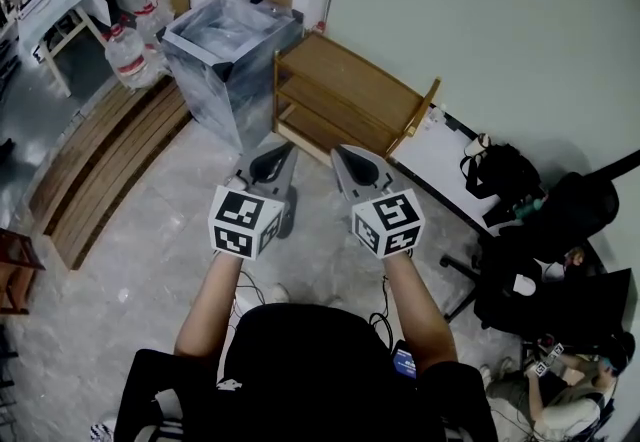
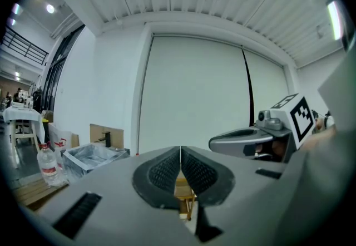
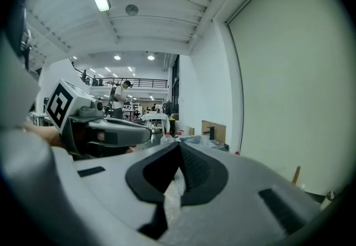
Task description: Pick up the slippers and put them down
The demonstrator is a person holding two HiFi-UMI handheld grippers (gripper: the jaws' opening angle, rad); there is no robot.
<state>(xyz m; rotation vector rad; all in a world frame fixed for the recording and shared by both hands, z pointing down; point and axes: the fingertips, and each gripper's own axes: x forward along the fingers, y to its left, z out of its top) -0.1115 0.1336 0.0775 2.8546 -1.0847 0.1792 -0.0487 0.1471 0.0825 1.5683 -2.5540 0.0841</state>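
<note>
No slippers show in any view. In the head view both grippers are held side by side at chest height, pointing toward a wooden rack (image 1: 352, 95). My left gripper (image 1: 271, 161) is shut, its dark ribbed pads touching along their front edge with nothing between them; its own view shows the same at the left gripper (image 2: 181, 162). My right gripper (image 1: 347, 159) is also shut and empty, pads meeting at the tip of the right gripper (image 3: 179, 152). Each gripper view shows the other gripper beside it: the right one (image 2: 250, 140), the left one (image 3: 105, 129).
A plastic-wrapped grey cabinet with a black tap (image 1: 226, 42) stands left of the rack. Water bottles (image 1: 126, 52) and a slatted wooden platform (image 1: 108, 152) lie further left. On the right are a white board (image 1: 440, 162), black bags and office chairs (image 1: 545, 230), and a seated person (image 1: 560, 392).
</note>
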